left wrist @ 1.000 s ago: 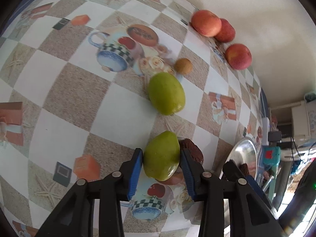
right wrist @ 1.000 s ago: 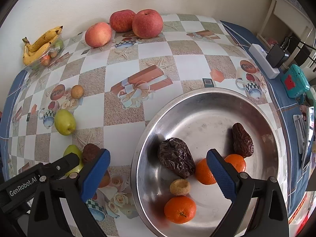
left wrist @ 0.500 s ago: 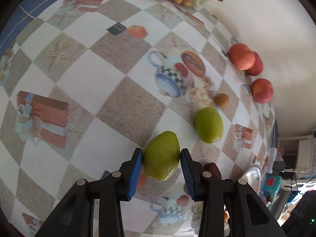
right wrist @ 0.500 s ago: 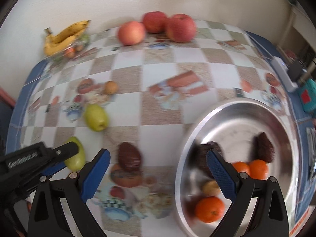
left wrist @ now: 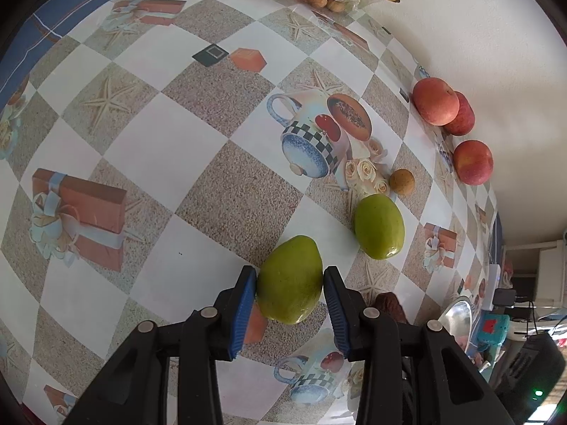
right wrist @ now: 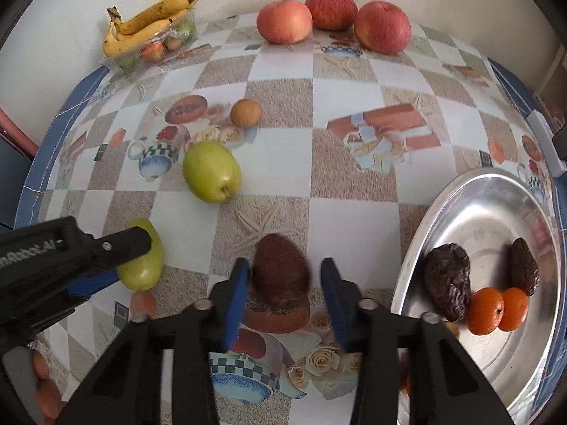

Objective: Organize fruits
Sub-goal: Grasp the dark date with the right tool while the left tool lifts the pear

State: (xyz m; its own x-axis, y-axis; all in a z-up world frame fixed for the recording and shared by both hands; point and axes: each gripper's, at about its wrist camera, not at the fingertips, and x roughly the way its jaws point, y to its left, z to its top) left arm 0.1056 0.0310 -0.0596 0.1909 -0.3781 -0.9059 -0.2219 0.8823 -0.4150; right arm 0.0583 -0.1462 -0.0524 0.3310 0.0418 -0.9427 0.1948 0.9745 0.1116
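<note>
My left gripper (left wrist: pixel 288 279) is shut on a green fruit (left wrist: pixel 290 279), which also shows at the left of the right wrist view (right wrist: pixel 141 260). A second green fruit (left wrist: pixel 379 226) lies just beyond it (right wrist: pixel 212 171). My right gripper (right wrist: pixel 281 276) is open around a dark brown date-like fruit (right wrist: pixel 280 270) on the table; the left pad is close to it, the right pad stands apart. A steel bowl (right wrist: pixel 496 191) at the right holds two dark dates (right wrist: pixel 447 278) and several oranges (right wrist: pixel 483 311).
Three red apples (right wrist: pixel 333 17) sit along the back wall. A banana bunch (right wrist: pixel 149 21) lies on a clear tray of small fruits at the back left. A small round brown fruit (right wrist: pixel 245 113) sits near the middle. The table's blue edge (right wrist: pixel 39 148) runs at the left.
My right gripper moved left from over the bowl and now brackets the brown fruit, jaws narrower. My left gripper kept hold of the green fruit and moved it leftward, away from the brown fruit.
</note>
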